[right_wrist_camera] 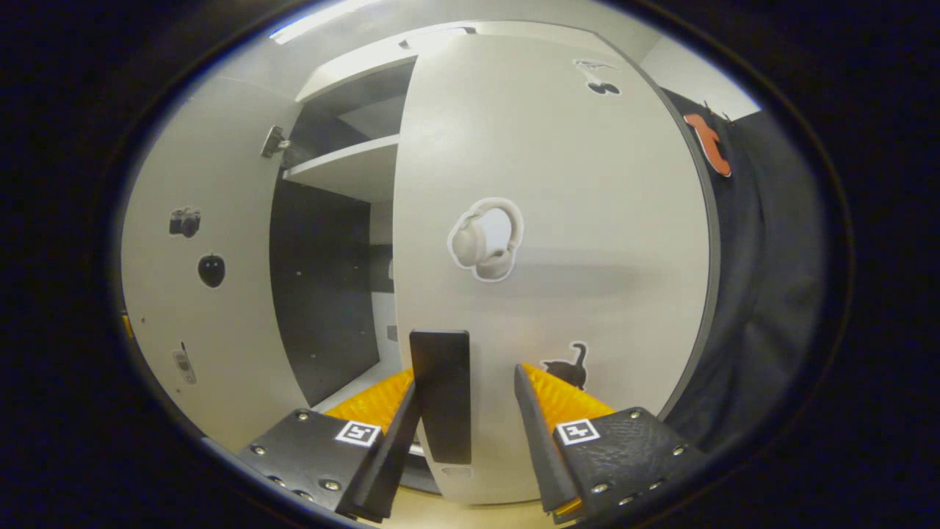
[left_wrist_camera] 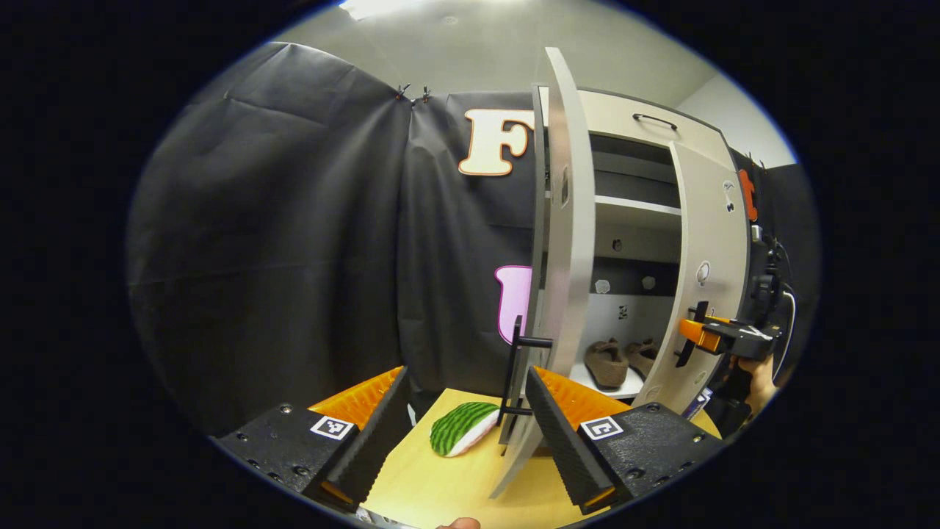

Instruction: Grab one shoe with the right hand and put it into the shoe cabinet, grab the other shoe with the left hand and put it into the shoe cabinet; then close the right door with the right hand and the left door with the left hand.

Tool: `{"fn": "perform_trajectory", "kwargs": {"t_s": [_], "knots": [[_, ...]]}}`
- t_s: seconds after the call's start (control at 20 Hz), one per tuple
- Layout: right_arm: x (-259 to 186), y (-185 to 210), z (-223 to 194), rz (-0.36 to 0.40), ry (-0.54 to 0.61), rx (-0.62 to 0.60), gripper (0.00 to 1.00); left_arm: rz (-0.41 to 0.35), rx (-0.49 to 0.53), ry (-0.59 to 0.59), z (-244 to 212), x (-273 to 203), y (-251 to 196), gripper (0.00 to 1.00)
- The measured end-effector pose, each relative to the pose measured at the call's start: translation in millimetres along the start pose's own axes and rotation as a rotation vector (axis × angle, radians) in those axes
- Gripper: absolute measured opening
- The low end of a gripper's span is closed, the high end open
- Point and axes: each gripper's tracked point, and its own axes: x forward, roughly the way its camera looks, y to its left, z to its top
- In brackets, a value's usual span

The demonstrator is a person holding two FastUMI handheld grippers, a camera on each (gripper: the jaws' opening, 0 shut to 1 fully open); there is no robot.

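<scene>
Two brown shoes [left_wrist_camera: 606,363] sit side by side on the bottom shelf of the pale shoe cabinet [left_wrist_camera: 637,121]. Its left door [left_wrist_camera: 571,220] stands open, edge-on to me, with a black bar handle [left_wrist_camera: 517,367] just ahead of my left gripper's right finger. My left gripper [left_wrist_camera: 466,375] is open and holds nothing. The right door [right_wrist_camera: 551,257] is swung partway in. Its black handle [right_wrist_camera: 440,397] stands between the fingers of my open right gripper [right_wrist_camera: 464,378], close to the left finger with a gap on the right. In the left gripper view, my right gripper [left_wrist_camera: 690,342] is at the right door [left_wrist_camera: 711,279], held by a hand [left_wrist_camera: 760,378].
A toy watermelon slice [left_wrist_camera: 463,427] lies on the wooden table [left_wrist_camera: 455,485] in front of the left door. Black cloth hangs behind and to the left of the cabinet. The inner face of the left door [right_wrist_camera: 198,294] carries small stickers. An upper shelf [right_wrist_camera: 345,165] is bare.
</scene>
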Motion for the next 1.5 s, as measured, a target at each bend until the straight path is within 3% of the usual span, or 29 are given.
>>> {"fn": "perform_trajectory", "kwargs": {"t_s": [0.3,0.35,0.45,0.7,0.95,1.2,1.5], "knots": [[-8,11,8,0.038,-0.03,0.093,0.72,-0.101,-0.012,0.025,-18,25,-17,0.96],[-12,11,11,0.039,-0.04,0.092,0.72,-0.097,0.001,0.027,-18,24,-15,0.92],[-19,10,17,0.037,-0.06,0.08,0.72,-0.114,0.02,0.013,-16,24,-19,0.96],[-38,1,25,0.032,-0.079,0.056,0.72,-0.198,-0.03,0.028,-17,20,-31,0.94],[-56,-10,30,0.021,-0.091,0.051,0.75,-0.308,-0.044,0.038,-21,22,-76,0.93],[-80,-38,28,-0.024,-0.088,0.027,0.75,-0.418,-0.016,0.035,-25,27,-129,0.93],[-109,-95,29,-0.122,-0.083,0.017,0.73,-0.468,-0.024,0.029,-30,48,-182,0.93]]}}
